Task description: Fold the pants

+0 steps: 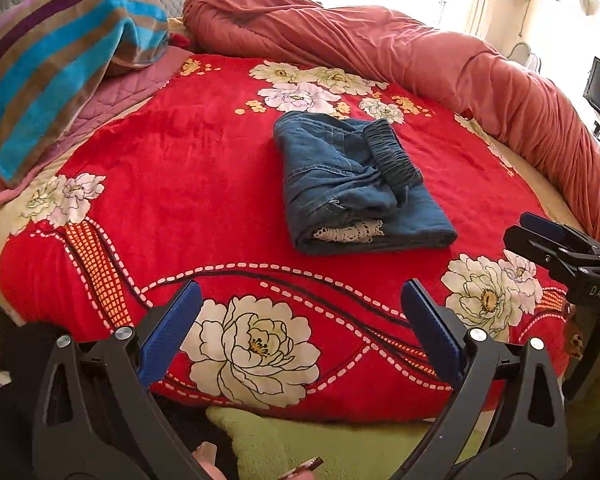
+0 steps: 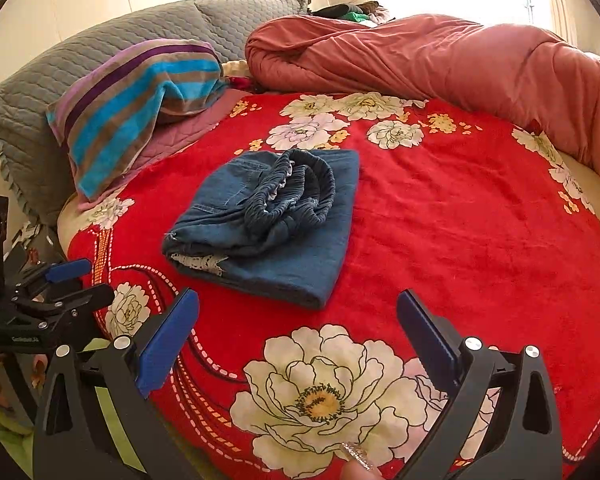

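Blue denim pants (image 1: 352, 184) lie folded into a compact bundle on the red flowered blanket (image 1: 180, 184), with the elastic waistband on top and a bit of white lace at the near edge. From the right wrist view the pants (image 2: 276, 224) sit just left of centre on the blanket (image 2: 460, 220). My left gripper (image 1: 300, 292) is open and empty, held back near the bed's front edge. My right gripper (image 2: 298, 300) is also open and empty, close in front of the bundle. Each gripper shows in the other's view: the right gripper (image 1: 540, 232), the left gripper (image 2: 76, 276).
A striped towel (image 1: 60, 80) drapes over a pillow at the back left. A rolled pink-red duvet (image 1: 420, 52) runs along the back and right of the bed. A grey quilted headboard cover (image 2: 120, 40) stands behind. A green cloth (image 1: 300, 444) lies at the front edge.
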The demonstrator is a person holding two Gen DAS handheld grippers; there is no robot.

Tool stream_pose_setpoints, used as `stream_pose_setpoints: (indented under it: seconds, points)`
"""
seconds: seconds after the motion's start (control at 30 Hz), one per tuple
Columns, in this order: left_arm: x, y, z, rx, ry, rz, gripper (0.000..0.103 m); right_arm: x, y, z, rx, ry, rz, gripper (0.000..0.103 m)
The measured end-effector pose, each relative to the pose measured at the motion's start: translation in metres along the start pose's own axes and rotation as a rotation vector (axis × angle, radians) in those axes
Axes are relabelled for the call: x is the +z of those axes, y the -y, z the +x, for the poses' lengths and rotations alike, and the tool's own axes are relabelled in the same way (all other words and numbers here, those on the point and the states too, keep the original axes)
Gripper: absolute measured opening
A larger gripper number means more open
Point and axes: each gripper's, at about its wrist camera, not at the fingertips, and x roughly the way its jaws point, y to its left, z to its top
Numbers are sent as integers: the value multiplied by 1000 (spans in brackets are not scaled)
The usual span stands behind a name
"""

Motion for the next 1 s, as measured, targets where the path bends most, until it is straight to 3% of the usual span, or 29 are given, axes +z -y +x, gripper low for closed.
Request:
stream_pose_setpoints:
  seconds: [1.0]
  points:
    - [-2,2,-1,19,-7,2,93,-3,5,-5,-6,8,12,98]
